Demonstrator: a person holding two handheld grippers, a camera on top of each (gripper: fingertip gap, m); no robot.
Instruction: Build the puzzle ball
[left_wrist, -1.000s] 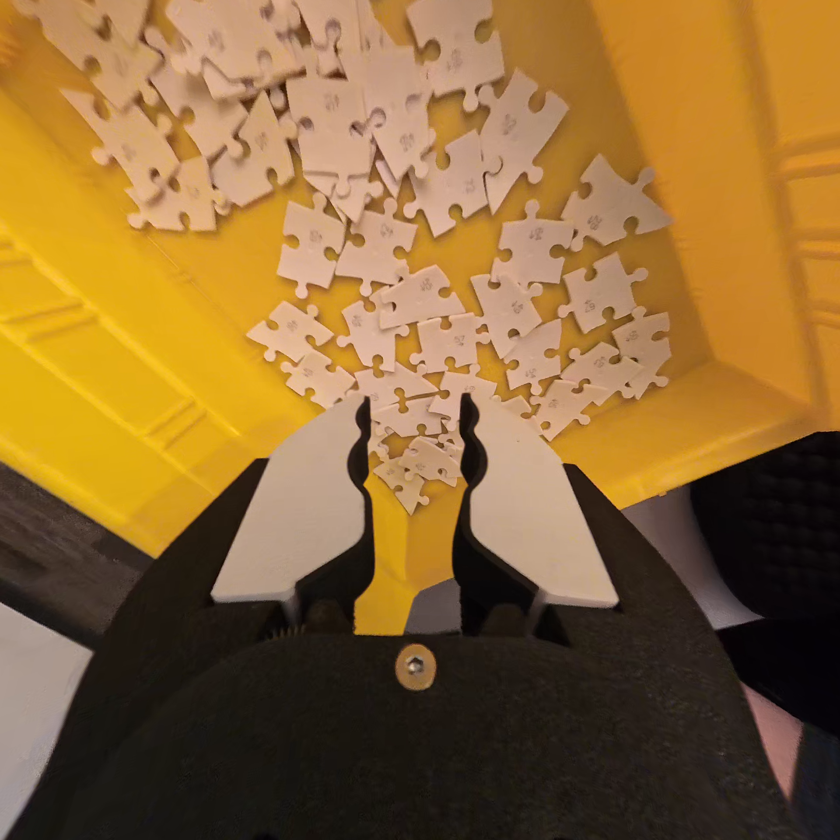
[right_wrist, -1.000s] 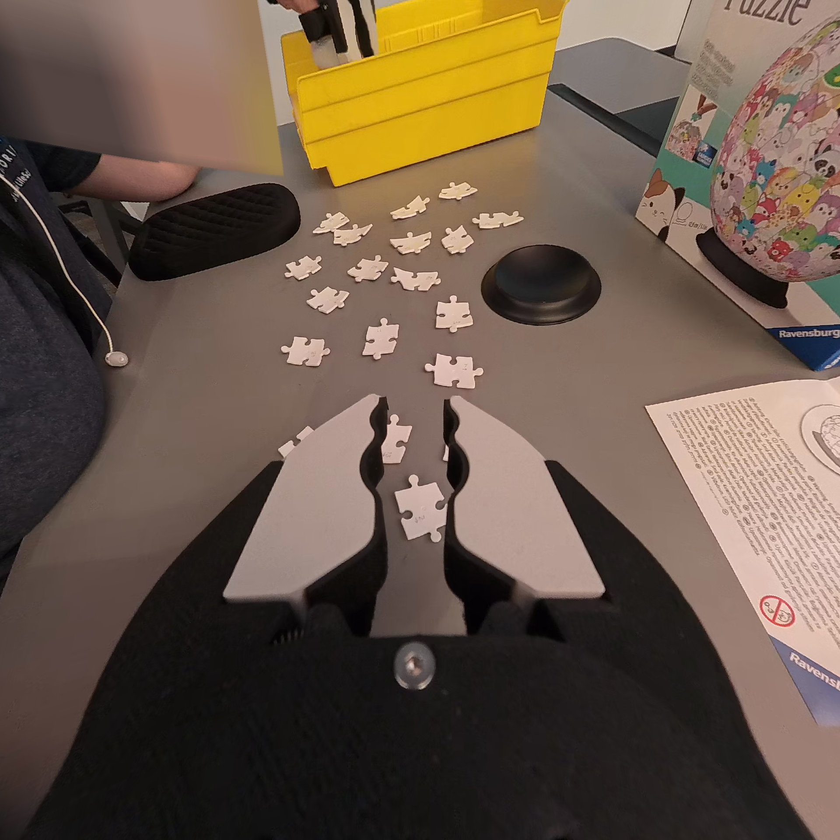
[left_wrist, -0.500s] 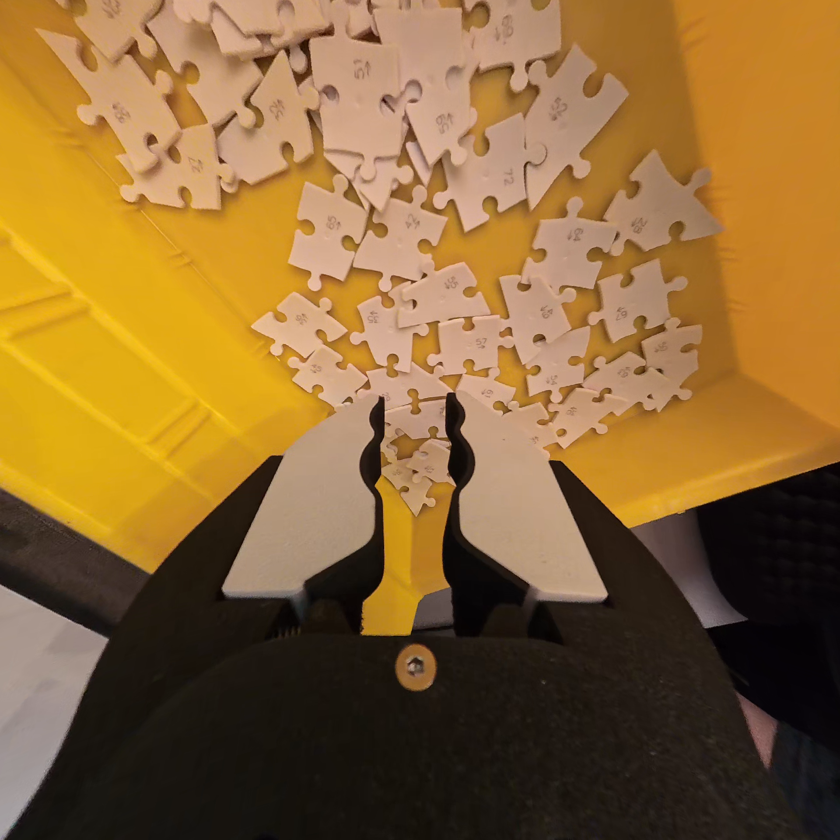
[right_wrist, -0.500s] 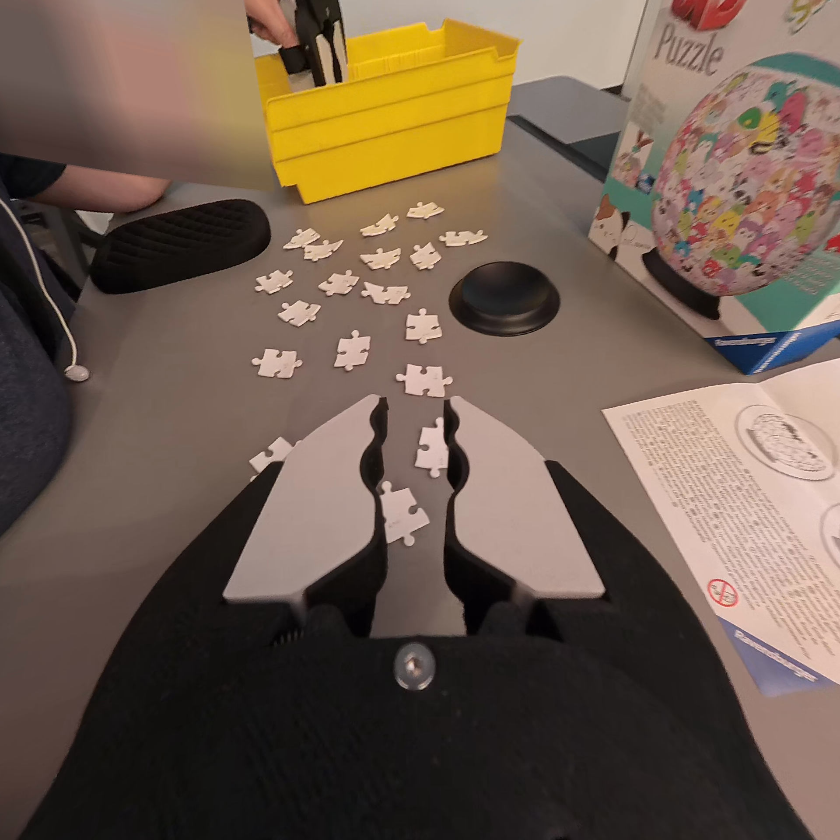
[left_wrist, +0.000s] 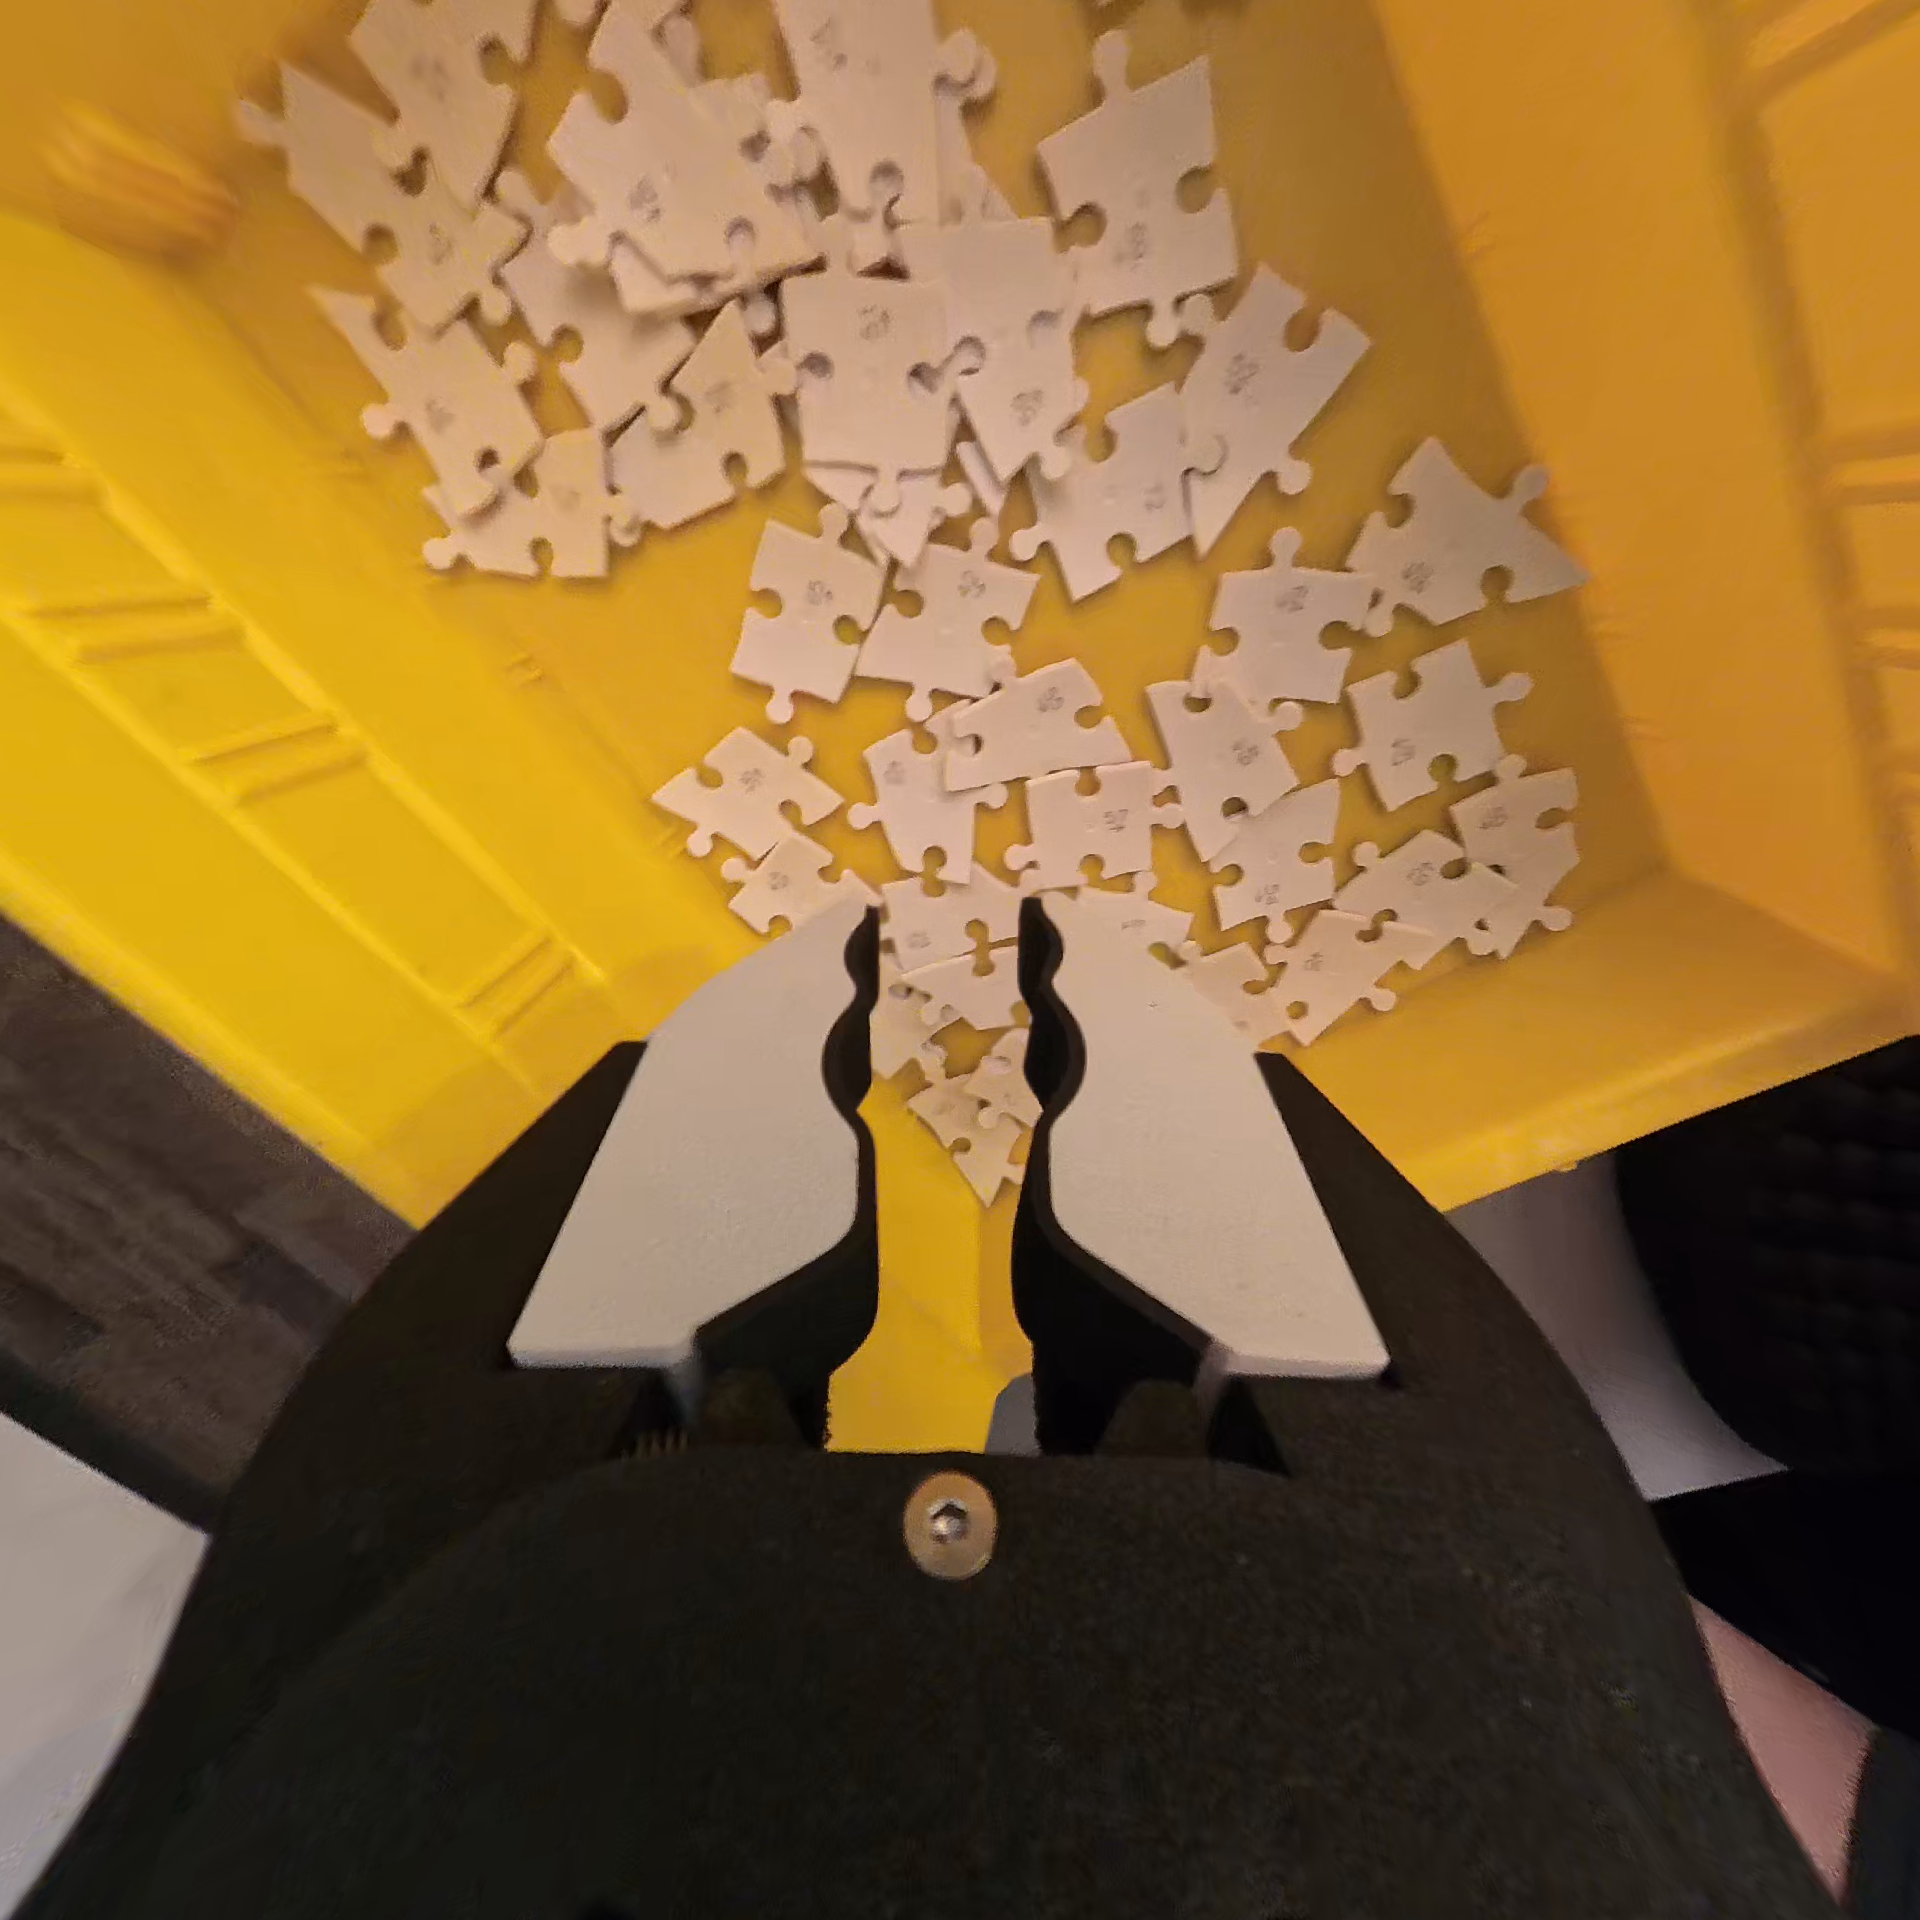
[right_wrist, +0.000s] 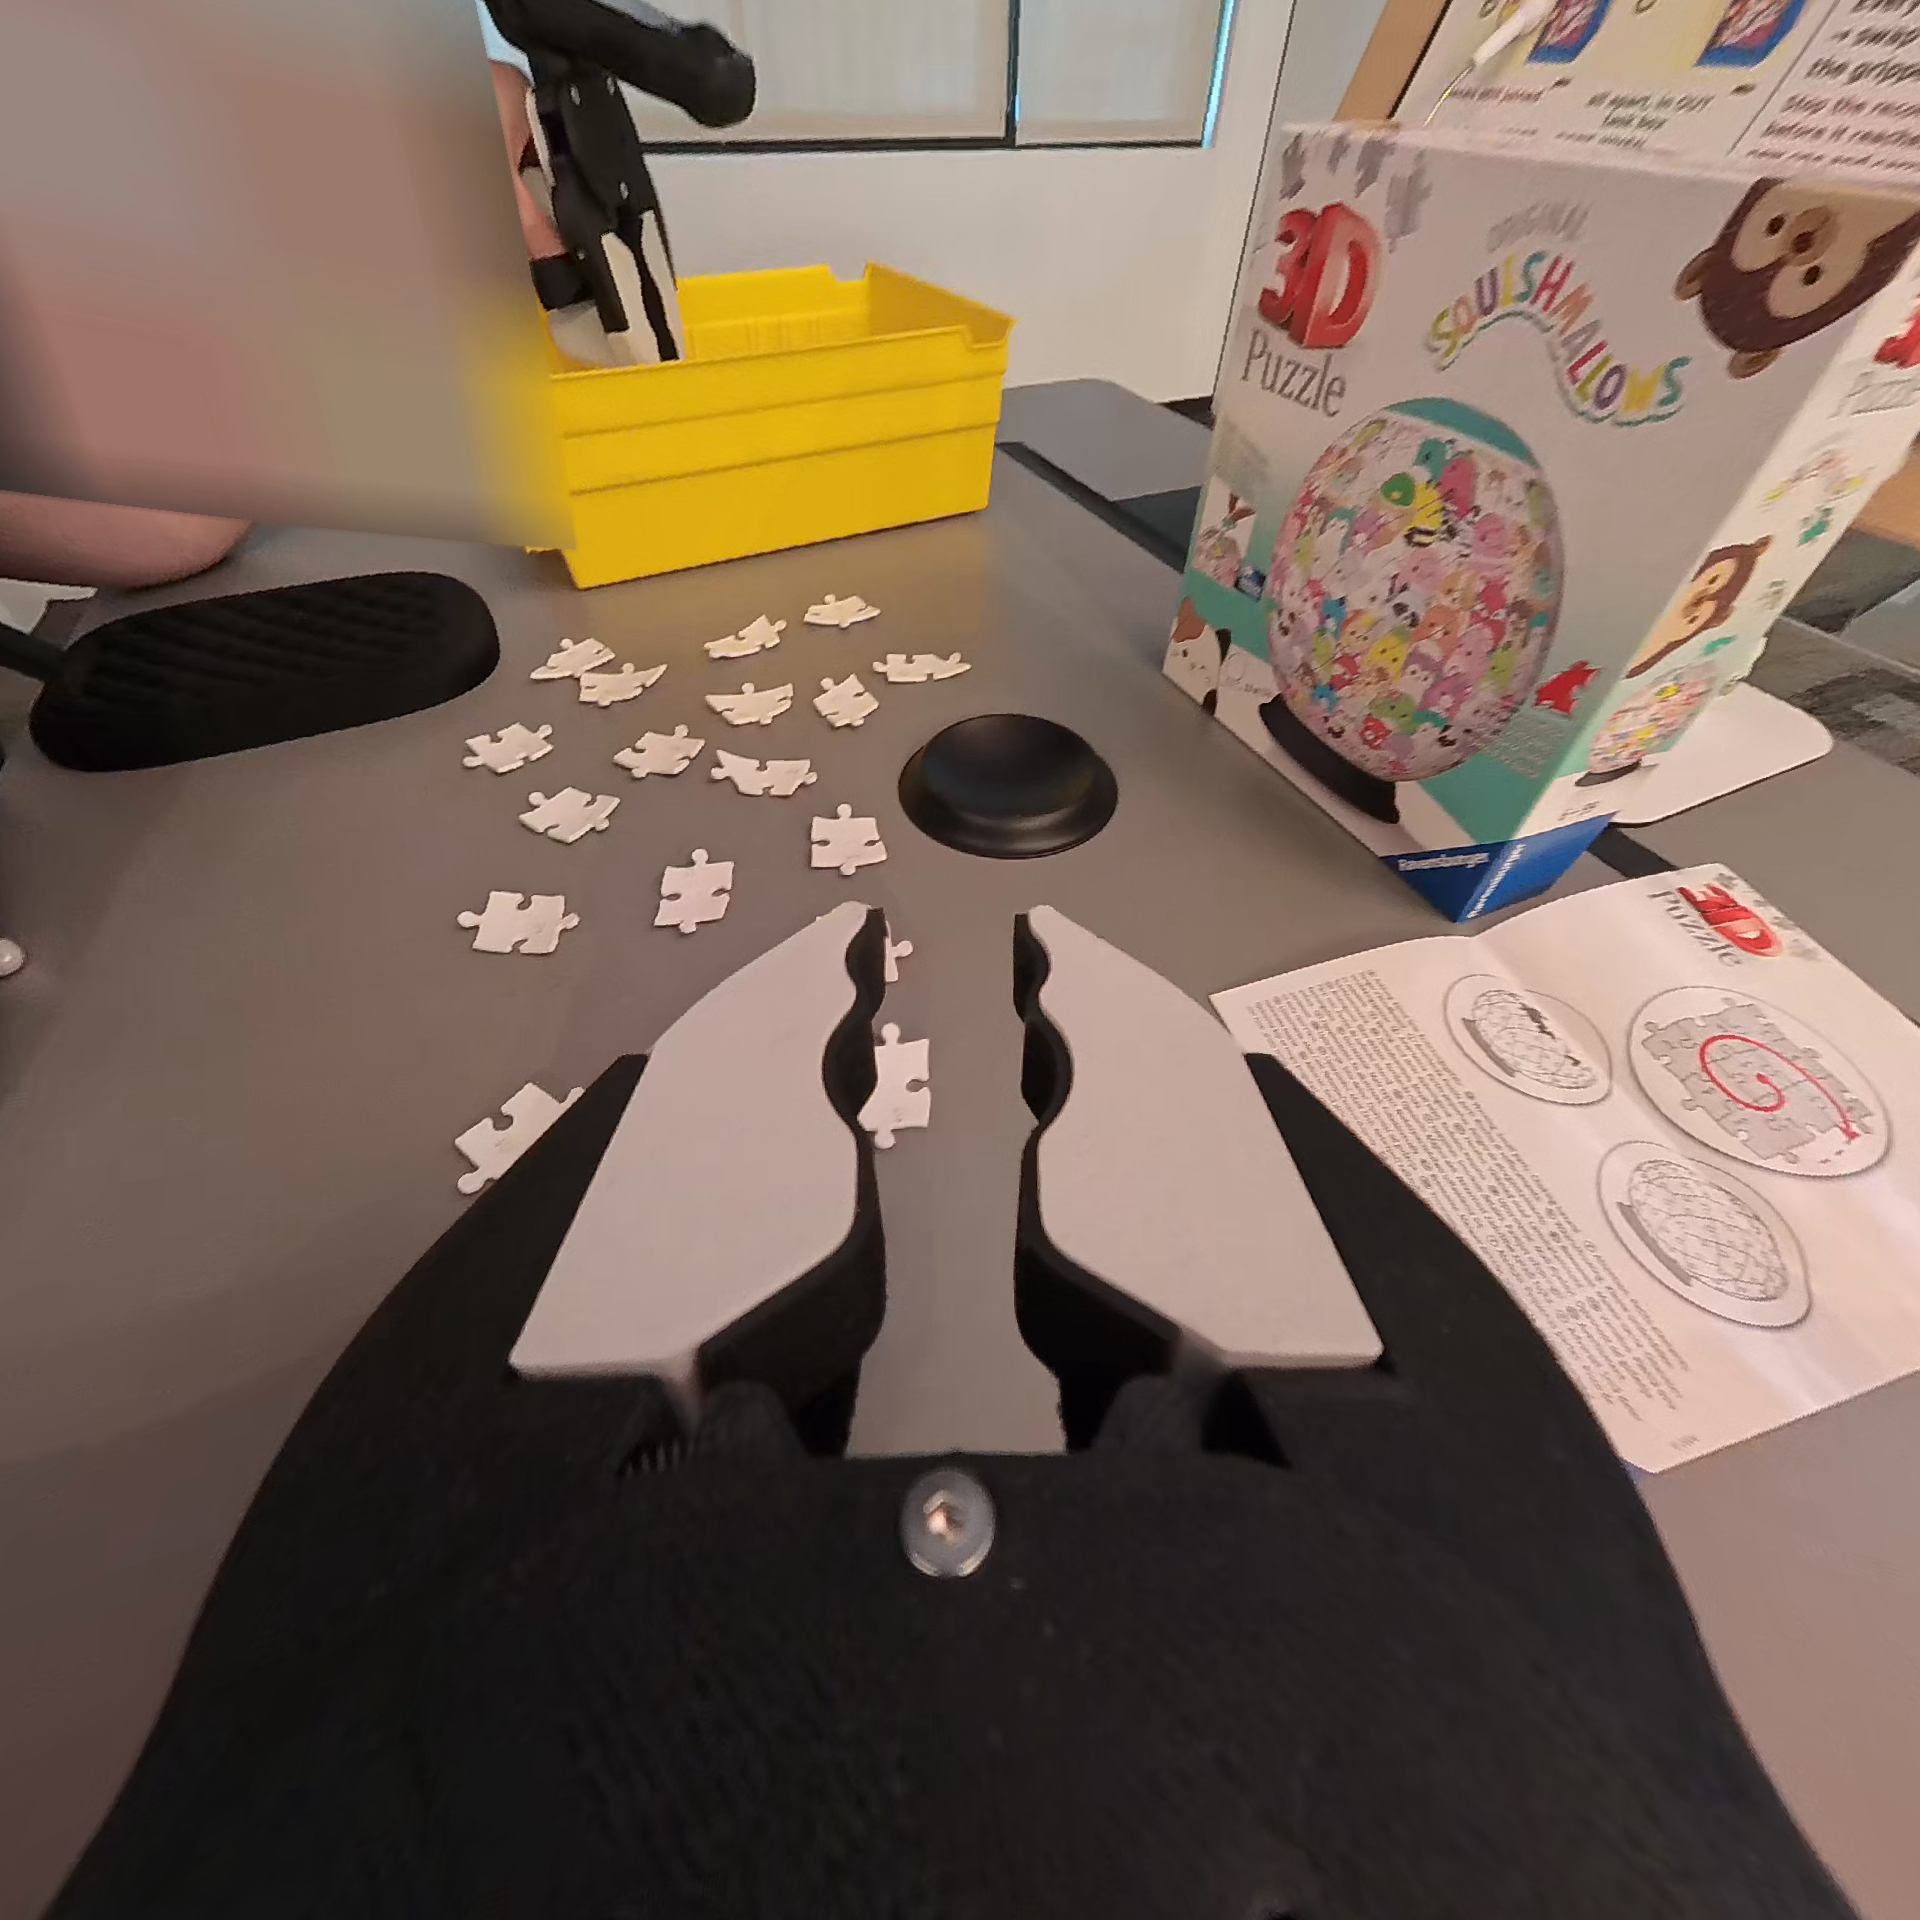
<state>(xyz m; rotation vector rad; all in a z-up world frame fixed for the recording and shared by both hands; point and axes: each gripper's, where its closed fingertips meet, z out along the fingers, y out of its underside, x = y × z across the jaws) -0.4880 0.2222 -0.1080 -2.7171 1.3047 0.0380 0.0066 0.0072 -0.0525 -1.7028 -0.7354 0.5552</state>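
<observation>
Surface: we work on a grey table (right_wrist: 312, 987), a window and white wall behind it.
Yellow bin (right_wrist: 790, 468): it stands well ahead of our right jaws, left of their line, its long side facing us; from the left wrist view its floor (left_wrist: 623, 665) runs ahead of the jaws.
Puzzle pieces in the bin (left_wrist: 966, 416): pale and blank side up, they overlap in a heap far ahead of our left jaws and thin out to single pieces at the tips, pointing every way.
Left gripper (left_wrist: 948, 920): our jaws stand a small gap apart and hold nothing; a few pieces show through the gap, but we cannot tell whether the tips touch them.
Loose pieces on the table (right_wrist: 691, 888): they lie flat ahead and left of our right jaws, tabs pointing all ways.
Right gripper (right_wrist: 948, 920): our jaws are apart and empty above the table; one piece (right_wrist: 899, 1081) lies just inside our left finger.
Black stand (right_wrist: 1006, 784): just ahead of our right tips.
Puzzle box (right_wrist: 1538, 499): upright, ahead and right.
Instruction sheet (right_wrist: 1621, 1132): flat, right of our right finger.
</observation>
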